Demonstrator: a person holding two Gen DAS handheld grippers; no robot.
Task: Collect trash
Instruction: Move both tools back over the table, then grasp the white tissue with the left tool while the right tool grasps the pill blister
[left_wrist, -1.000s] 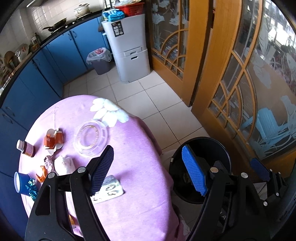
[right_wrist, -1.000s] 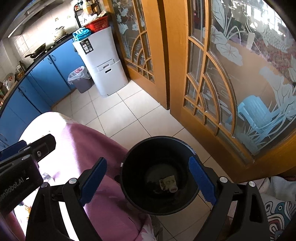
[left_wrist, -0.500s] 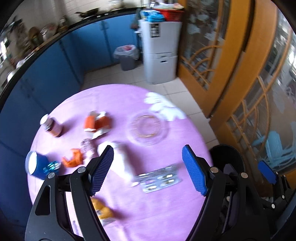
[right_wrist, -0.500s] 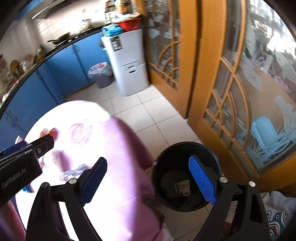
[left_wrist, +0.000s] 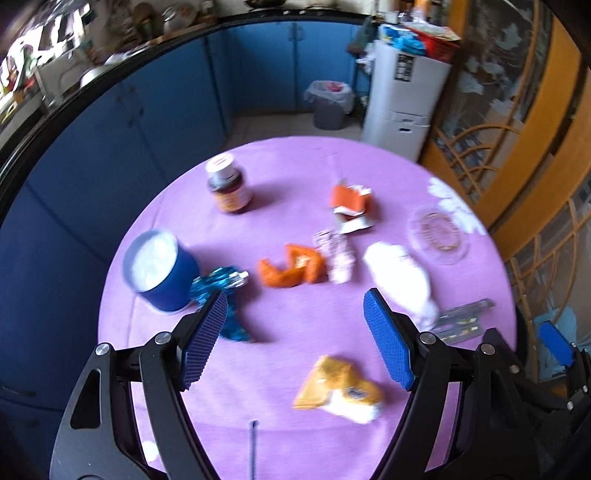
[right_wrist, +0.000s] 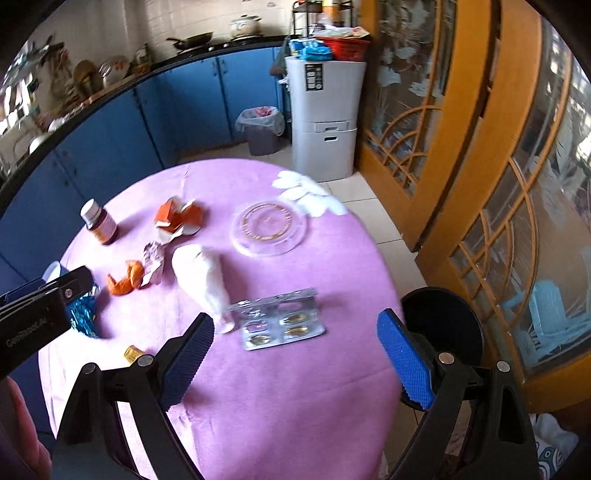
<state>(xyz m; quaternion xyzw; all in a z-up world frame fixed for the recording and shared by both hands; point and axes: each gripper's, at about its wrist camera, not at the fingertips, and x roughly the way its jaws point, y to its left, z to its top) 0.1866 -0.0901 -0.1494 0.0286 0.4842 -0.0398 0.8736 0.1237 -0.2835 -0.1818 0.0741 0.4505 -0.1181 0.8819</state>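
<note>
Trash lies on the round purple table (left_wrist: 288, 173): a yellow wrapper (left_wrist: 338, 389), orange peel (left_wrist: 290, 266), a blue foil wrapper (left_wrist: 221, 291), a white tissue (left_wrist: 400, 275), a torn orange packet (left_wrist: 351, 203) and a pill blister (right_wrist: 282, 323). My left gripper (left_wrist: 295, 336) is open and empty above the table's near part, just beyond the yellow wrapper. My right gripper (right_wrist: 295, 360) is open and empty over the table's right edge, near the blister. The black bin (right_wrist: 443, 325) stands on the floor to the right of the table.
A blue cup (left_wrist: 159, 269), a pill bottle (left_wrist: 229, 184) and a glass dish (right_wrist: 269, 227) stand on the table. Blue cabinets (right_wrist: 122, 125), a grey floor bin (right_wrist: 262, 131) and a white cabinet (right_wrist: 325, 118) are behind. Wooden glass doors (right_wrist: 480, 147) are on the right.
Both grippers have swung left, from over the black bin to over the table. Both stayed open and empty.
</note>
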